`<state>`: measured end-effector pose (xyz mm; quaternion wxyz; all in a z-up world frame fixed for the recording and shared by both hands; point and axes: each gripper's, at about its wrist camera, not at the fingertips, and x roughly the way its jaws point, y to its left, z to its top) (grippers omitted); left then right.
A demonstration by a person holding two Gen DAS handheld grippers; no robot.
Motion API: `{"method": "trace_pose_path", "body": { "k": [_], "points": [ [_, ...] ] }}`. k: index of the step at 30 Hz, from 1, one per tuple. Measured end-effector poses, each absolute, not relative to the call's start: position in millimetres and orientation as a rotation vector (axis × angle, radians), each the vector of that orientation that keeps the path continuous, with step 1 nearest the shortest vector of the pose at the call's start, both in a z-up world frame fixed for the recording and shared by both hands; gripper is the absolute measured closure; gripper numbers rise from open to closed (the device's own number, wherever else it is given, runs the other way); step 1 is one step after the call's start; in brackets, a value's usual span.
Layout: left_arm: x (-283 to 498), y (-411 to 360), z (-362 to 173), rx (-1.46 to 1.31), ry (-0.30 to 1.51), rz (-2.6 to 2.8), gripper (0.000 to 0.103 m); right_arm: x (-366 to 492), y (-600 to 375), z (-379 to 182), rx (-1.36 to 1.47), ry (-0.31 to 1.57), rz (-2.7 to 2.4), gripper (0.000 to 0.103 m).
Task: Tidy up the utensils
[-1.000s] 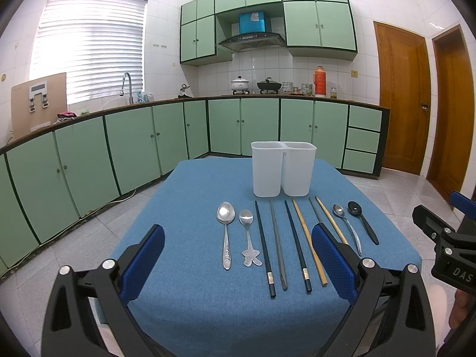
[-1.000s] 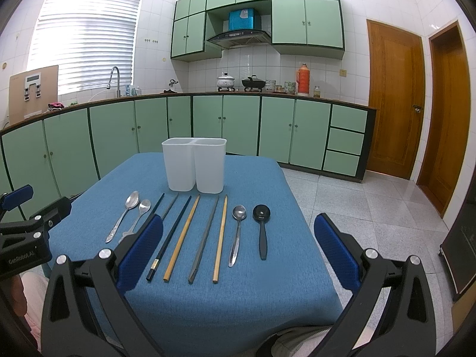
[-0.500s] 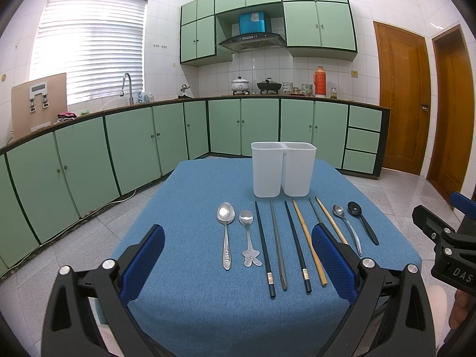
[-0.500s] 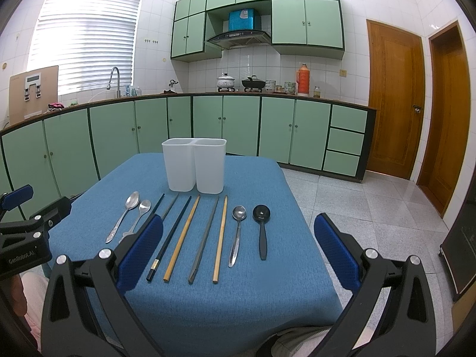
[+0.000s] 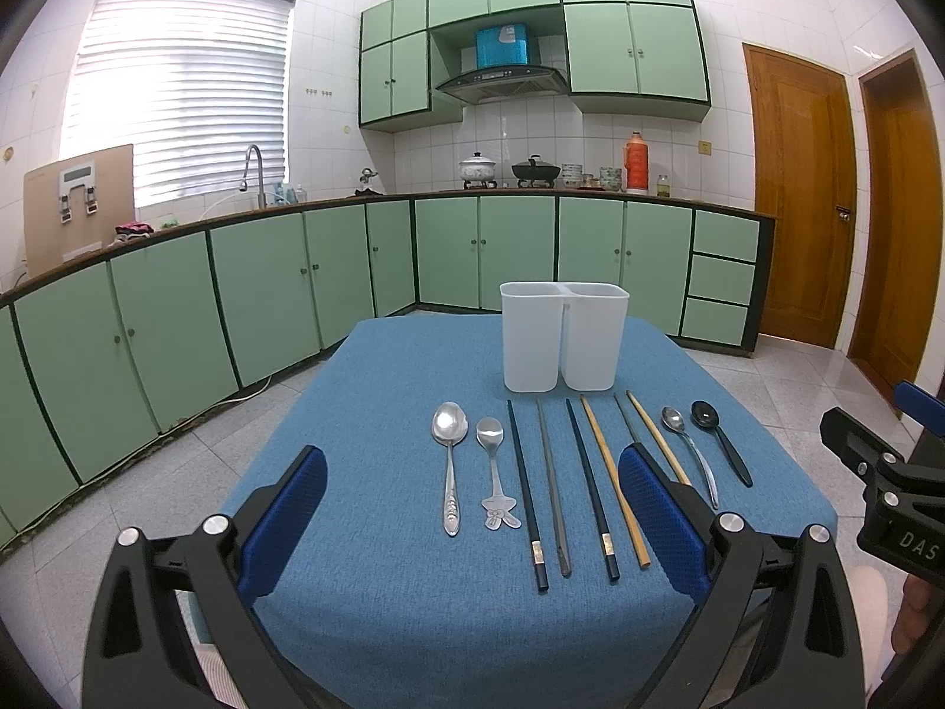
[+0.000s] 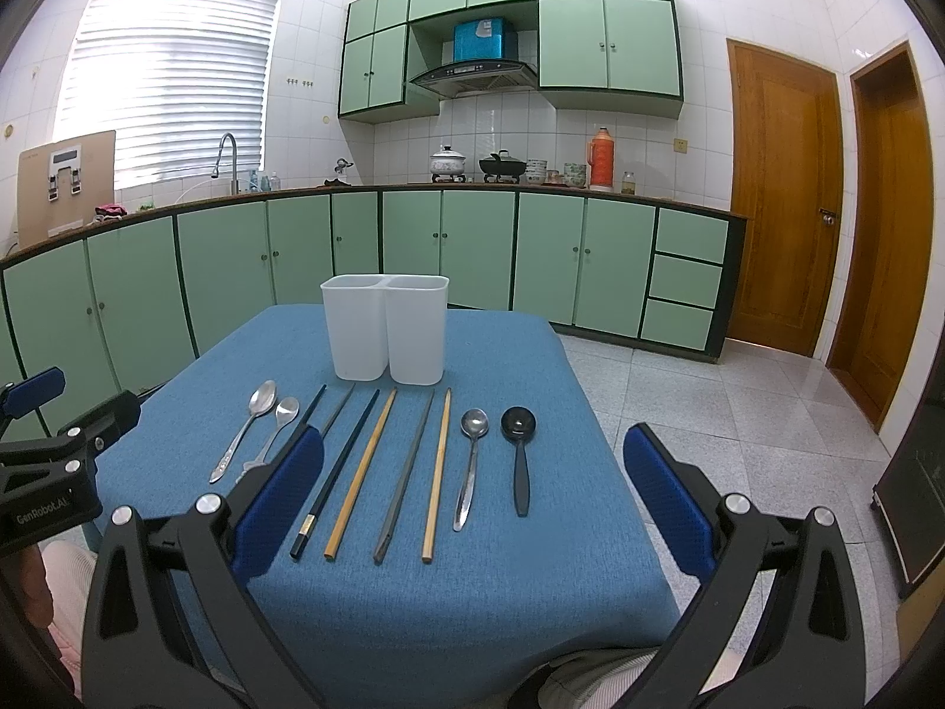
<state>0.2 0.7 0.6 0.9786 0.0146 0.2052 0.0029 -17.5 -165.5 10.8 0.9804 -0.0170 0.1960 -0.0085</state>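
Observation:
A white two-compartment holder (image 5: 564, 335) (image 6: 384, 328) stands upright at the far side of the blue-clothed table (image 5: 366, 413) (image 6: 531, 354). In front of it lie a row of utensils: two silver spoons (image 5: 450, 461) (image 6: 248, 426) at the left, several chopsticks (image 5: 582, 478) (image 6: 360, 472) in the middle, a small silver spoon (image 6: 471, 461) and a black spoon (image 5: 720, 440) (image 6: 518, 449) at the right. My left gripper (image 5: 472, 517) hovers open over the near edge, nothing between its blue pads. My right gripper (image 6: 472, 502) is likewise open and empty.
Green kitchen cabinets (image 5: 266, 272) curve round the left and back, with a sink tap (image 5: 254, 171) and pots on the counter. Two wooden doors (image 6: 785, 201) are at the right. Tiled floor (image 6: 709, 402) surrounds the table.

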Motion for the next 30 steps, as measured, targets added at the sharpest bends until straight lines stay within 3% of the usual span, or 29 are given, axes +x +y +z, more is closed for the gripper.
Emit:
{"method": "trace_pose_path", "body": {
  "k": [30],
  "points": [
    [1.3,4.0,1.4,0.029,0.412,0.008,0.006,-17.1,-162.6,10.1,-0.035,0.393,-0.019,0.005]
  ]
}}
